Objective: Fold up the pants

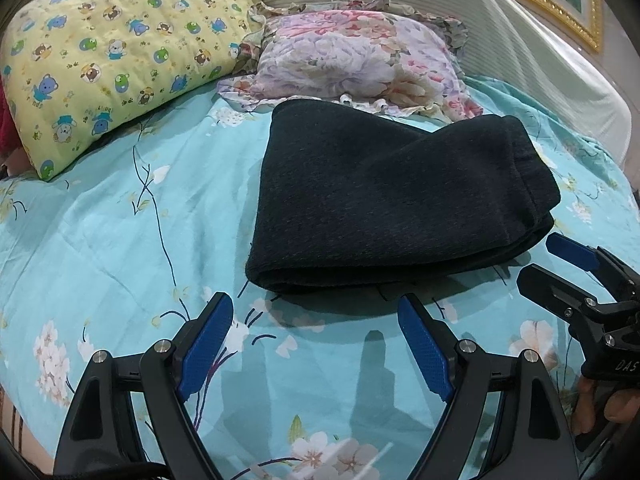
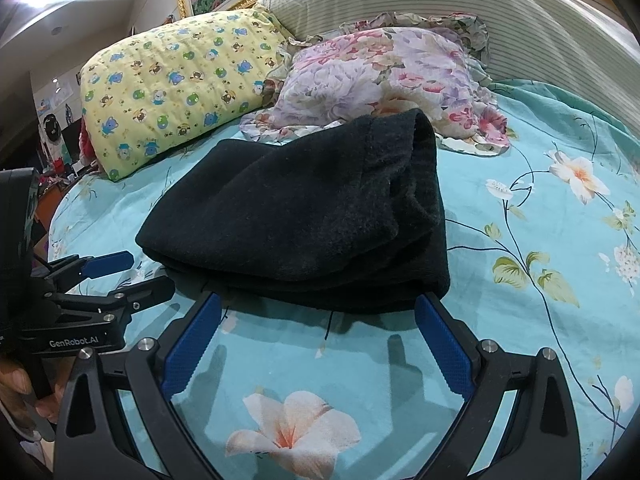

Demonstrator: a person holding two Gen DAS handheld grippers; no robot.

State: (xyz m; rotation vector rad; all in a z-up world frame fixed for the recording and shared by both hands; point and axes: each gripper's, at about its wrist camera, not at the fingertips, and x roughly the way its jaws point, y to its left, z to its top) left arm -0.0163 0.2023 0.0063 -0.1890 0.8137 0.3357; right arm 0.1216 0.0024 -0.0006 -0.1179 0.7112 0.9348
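A red item (image 1: 6,128) sits mostly hidden behind the yellow pillow (image 1: 120,52).

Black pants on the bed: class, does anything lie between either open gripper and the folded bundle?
Nothing visible does. The left gripper and the right gripper both stand open just short of the black pants, with only bare floral bedsheet between. The pillows lie beyond the pants, out of the way.
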